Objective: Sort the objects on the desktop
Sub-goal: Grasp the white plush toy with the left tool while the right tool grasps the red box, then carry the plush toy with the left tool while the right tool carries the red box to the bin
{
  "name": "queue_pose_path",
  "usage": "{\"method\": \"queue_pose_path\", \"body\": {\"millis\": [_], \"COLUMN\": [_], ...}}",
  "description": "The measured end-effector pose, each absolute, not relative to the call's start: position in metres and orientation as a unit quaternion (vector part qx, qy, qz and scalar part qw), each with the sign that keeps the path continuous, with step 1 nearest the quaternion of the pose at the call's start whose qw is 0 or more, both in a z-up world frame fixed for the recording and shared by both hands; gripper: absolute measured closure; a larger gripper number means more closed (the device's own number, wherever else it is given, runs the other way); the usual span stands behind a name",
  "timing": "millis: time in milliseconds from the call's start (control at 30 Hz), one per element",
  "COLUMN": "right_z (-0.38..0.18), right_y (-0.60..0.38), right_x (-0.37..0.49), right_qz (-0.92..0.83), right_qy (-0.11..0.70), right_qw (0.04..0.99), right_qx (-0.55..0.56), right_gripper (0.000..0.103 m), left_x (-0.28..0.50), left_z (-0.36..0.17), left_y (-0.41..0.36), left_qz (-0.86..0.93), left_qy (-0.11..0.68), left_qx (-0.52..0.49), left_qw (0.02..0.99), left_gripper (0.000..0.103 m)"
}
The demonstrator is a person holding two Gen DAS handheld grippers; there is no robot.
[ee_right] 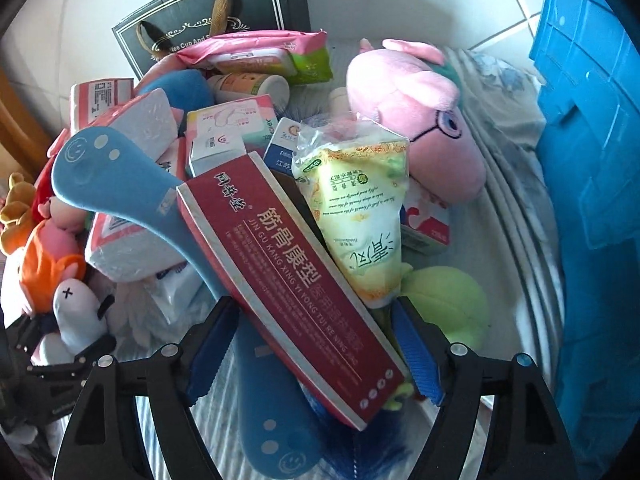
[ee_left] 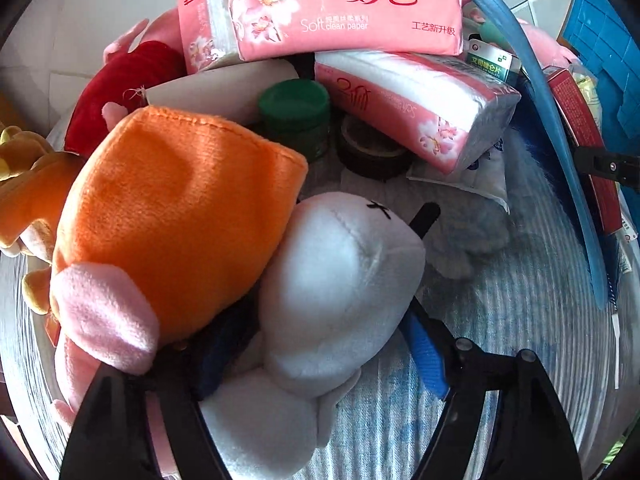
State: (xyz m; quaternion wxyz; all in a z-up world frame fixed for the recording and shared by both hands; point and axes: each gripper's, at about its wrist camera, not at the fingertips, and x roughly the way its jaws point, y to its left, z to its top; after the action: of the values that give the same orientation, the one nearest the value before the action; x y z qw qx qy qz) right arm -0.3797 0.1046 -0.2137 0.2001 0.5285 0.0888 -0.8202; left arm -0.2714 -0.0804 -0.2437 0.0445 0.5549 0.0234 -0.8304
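My left gripper (ee_left: 320,364) is shut on a plush pile: a white plush toy (ee_left: 340,280) sits between its fingers with an orange and pink plush pig (ee_left: 172,208) pressed against the left finger. My right gripper (ee_right: 316,356) has its jaws around a long red medicine box (ee_right: 288,280), a blue plastic brush (ee_right: 168,216) and a yellow-green tissue packet (ee_right: 364,216); whether the pads (ee_right: 416,360) press them I cannot tell. The left gripper (ee_right: 64,344) with the white toy (ee_right: 76,312) shows at the left of the right wrist view.
Pink tissue packs (ee_left: 344,12), a green-lidded jar (ee_left: 296,108) and a black tape roll (ee_left: 372,148) lie behind the toys. A pink plush pig (ee_right: 420,120), small boxes (ee_right: 228,128), a black gift bag (ee_right: 216,20) and a blue crate (ee_right: 592,160) crowd the striped cloth (ee_left: 500,320).
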Motion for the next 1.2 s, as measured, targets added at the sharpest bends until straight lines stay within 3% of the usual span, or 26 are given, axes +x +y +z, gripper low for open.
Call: {"method": "queue_pose_path", "body": {"millis": [67,133,267,300,333,700,1200], "right_z": [-0.213,-0.209,-0.201,-0.198,-0.195,-0.159,-0.070], "right_y": [0.104,0.102,0.101,0.102,0.104,0.118,0.145], "right_x": [-0.380,-0.375,-0.366,-0.361,-0.356,-0.295,-0.215], "right_qz": [-0.817,-0.822,-0.823,-0.823,-0.826,-0.842,-0.885], "right_qy": [0.080,0.087,0.094,0.090,0.091,0.087,0.072], "right_qw": [0.208,0.201,0.195,0.199,0.196,0.208,0.235], "right_qx": [0.532,0.526,0.525,0.525,0.521,0.491,0.396], "right_gripper": [0.037,0.047,0.053,0.071,0.074,0.076,0.078], "left_x": [-0.266,-0.261,-0.244,-0.238,-0.232,-0.162,-0.145], "left_z": [-0.242,-0.241,-0.239,-0.237,-0.234,-0.186,-0.092], "left_y": [-0.079,-0.076,-0.074,-0.074,-0.074,-0.069,-0.033], "left_qz": [-0.831,-0.831,-0.830,-0.830,-0.831,-0.861,-0.914], "left_qy": [0.034,0.032,0.040,0.046,0.053,0.070,0.047], "left_qx": [0.554,0.555,0.556,0.555,0.554,0.503,0.402], "left_qw": [0.031,0.032,0.031,0.028,0.027,0.027,0.002], "left_gripper": [0.045,0.047,0.048,0.048,0.048,0.048,0.048]}}
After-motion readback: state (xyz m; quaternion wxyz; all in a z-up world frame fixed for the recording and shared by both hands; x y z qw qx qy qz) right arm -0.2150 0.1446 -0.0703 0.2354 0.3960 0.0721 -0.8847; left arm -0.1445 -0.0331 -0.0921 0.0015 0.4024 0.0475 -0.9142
